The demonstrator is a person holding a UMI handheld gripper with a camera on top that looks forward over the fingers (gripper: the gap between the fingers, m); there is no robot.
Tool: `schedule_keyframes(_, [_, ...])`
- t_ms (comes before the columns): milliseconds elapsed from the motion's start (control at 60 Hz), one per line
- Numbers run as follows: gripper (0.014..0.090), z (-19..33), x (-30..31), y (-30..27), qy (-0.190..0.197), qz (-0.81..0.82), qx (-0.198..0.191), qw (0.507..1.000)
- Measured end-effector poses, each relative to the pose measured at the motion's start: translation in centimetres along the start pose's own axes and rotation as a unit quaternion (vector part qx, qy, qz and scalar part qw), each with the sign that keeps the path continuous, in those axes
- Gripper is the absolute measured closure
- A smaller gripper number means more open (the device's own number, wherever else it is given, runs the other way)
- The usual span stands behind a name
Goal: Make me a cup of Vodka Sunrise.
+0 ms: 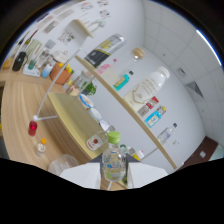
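The hand-held gripper [114, 181] pinches a clear plastic bottle with a green cap [113, 161] between its white fingers [82, 176], tilted view. Beyond it stand shelves [127, 102] crowded with bottles; a small red bottle [33, 128] rests on the wooden worktop [20, 100].

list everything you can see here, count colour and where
bottle: one, clear with green cap, between the fingers
glass: one, clear, on the counter beside the bottle
small cup: one, red, on the wooden counter beyond the glass
wall shelf: one, pale wood, carrying several bottles and boxes
large bottle: one, white, on the wall shelf
kettle: one, dark, far end of the counter
gripper: one, white fingers, around the bottle
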Motion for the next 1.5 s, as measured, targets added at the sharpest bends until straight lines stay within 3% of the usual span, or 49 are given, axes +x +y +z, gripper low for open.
schedule_keyframes(183, [0.069, 0.2, 0.0, 2.6, 0.002, 0.241, 0.002, 0.971])
schedule_keyframes(417, [0.0692, 2.3, -3.7, 9.9, -0.009, 0.383, -0.054, 0.922])
schedule_keyframes(850, [0.0692, 5.1, -10.9, 18.3, -0.046, 0.422, -0.154, 0.892])
schedule_keyframes(1417, [0.0671, 3.8, -11.5, 19.8, -0.034, 0.419, -0.17, 0.891])
schedule_keyframes(1500, [0.0596, 3.5, -11.3, 19.8, -0.029, 0.415, -0.173, 0.893])
